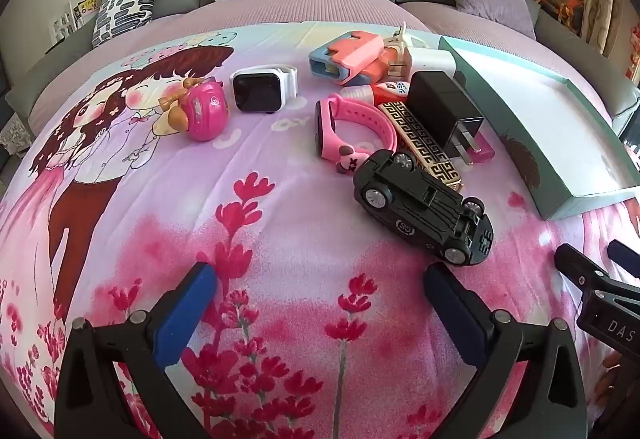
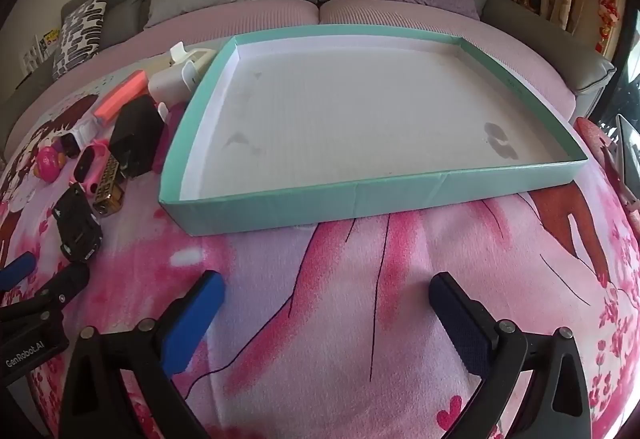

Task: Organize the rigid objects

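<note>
Nothing is picked yet, by the look of it; the tray point(image 2: 400, 195) lies bare on the blanket point(image 2: 320, 319), far of the right gripper point(image 2: 326, 299), whose jaws stand wide apart with nothing between; the left gripper point(image 1: 320, 291) gapes likewise, empty. The car point(image 1: 424, 205) lies upside down nearest it, just left of the tray; likely first pick, needing a short reach and a close across its body. Behind crowd the pink watch point(image 1: 352, 131), black charger point(image 1: 444, 111) and patterned bar point(image 1: 424, 141), touching or nearly; the white watch point(image 1: 262, 87) and pink toy point(image 1: 202, 111) lie apart, far left.

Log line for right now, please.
left hand-held gripper: open, empty | right hand-held gripper: open, empty | tray: empty | toy car: on bedspread
</note>
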Demonstrator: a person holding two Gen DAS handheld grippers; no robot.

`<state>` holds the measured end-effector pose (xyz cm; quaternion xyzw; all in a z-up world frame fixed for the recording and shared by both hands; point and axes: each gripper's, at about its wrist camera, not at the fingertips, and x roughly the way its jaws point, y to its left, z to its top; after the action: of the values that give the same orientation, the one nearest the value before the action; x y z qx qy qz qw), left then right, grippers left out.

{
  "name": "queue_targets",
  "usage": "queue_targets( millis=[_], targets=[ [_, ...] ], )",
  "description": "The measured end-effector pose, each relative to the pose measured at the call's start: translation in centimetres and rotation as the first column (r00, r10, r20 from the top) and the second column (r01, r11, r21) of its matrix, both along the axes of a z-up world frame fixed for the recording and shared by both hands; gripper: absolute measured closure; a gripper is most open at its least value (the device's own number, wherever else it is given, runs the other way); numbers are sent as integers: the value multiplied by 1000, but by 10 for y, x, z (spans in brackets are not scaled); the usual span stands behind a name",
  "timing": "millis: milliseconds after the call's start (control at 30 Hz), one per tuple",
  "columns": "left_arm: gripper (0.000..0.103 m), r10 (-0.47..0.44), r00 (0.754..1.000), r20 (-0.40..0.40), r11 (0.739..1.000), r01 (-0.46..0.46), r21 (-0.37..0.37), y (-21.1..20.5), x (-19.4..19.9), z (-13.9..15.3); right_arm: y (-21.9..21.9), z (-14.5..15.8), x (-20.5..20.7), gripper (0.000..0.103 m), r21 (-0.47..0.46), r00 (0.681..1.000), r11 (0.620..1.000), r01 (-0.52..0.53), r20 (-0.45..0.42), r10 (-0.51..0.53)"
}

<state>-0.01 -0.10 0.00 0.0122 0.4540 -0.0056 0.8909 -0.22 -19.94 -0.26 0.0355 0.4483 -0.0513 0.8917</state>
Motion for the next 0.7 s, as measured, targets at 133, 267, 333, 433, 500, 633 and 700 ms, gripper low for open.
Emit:
queue_targets(
  millis=[133, 267, 333, 433, 500, 633, 700],
  targets=[
    [0, 0, 1000, -3, 1000, 0, -19, 2, 0, 0, -5, 0, -2, 0, -3, 1000, 1000, -1, -3, 1],
    [0, 0, 1000, -5, 1000, 0, -22, 4, 0, 0, -4, 2, 0, 0, -23, 1000, 1000, -1, -13, 1],
    [0, 0, 1000, -5, 1000, 0, -18, 2, 0, 0, 3, 0, 1, 0, -40, 1000, 999, 2, -12, -2],
    [0, 0, 1000, -5, 1000, 0, -17, 3, 0, 0, 2, 0, 1, 0, -39, 1000, 999, 2, -11, -2],
    [0, 0, 1000, -5, 1000, 0, -17, 2, 0, 0, 2, 0, 1, 0, -40, 1000, 999, 2, -10, -2],
    [0, 0, 1000, -5, 1000, 0, -17, 4, 0, 0, 2, 0, 1, 0, -38, 1000, 999, 2, -10, -2],
    [0, 0, 1000, -5, 1000, 0, -16, 5, 0, 0, 2, 0, 0, 0, -39, 1000, 999, 2, -10, -2]
  ],
)
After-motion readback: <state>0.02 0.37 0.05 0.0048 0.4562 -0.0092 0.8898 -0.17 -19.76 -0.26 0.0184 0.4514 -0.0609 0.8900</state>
